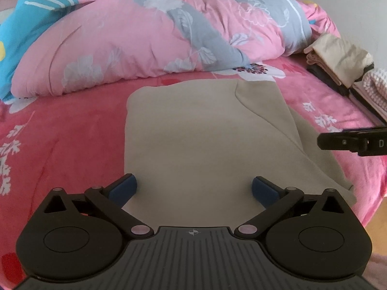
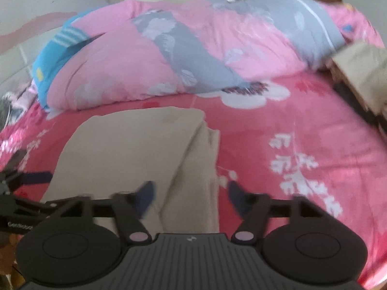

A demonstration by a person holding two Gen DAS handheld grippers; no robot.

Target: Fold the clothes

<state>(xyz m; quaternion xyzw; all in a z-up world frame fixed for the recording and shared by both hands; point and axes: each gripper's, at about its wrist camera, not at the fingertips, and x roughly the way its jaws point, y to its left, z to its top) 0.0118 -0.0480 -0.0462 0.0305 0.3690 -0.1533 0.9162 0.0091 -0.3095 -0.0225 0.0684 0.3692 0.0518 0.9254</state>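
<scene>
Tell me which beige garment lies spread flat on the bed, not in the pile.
The beige garment lying directly before the open left gripper. The other beige piece is folded on the stack at the bed's right edge.

One beige garment (image 1: 193, 140) lies spread on one pink floral bedsheet (image 1: 67, 140). One bunched pink-and-grey quilt (image 1: 135, 43) sits behind it, with one blue striped pillow (image 1: 26, 21) at its end. One stack of folded clothes (image 1: 338, 62) stands at the bed's edge, perhaps four or five pieces; blur prevents a sure count. Two grippers: left gripper (image 1: 194, 188), right gripper (image 2: 191, 193).
</scene>
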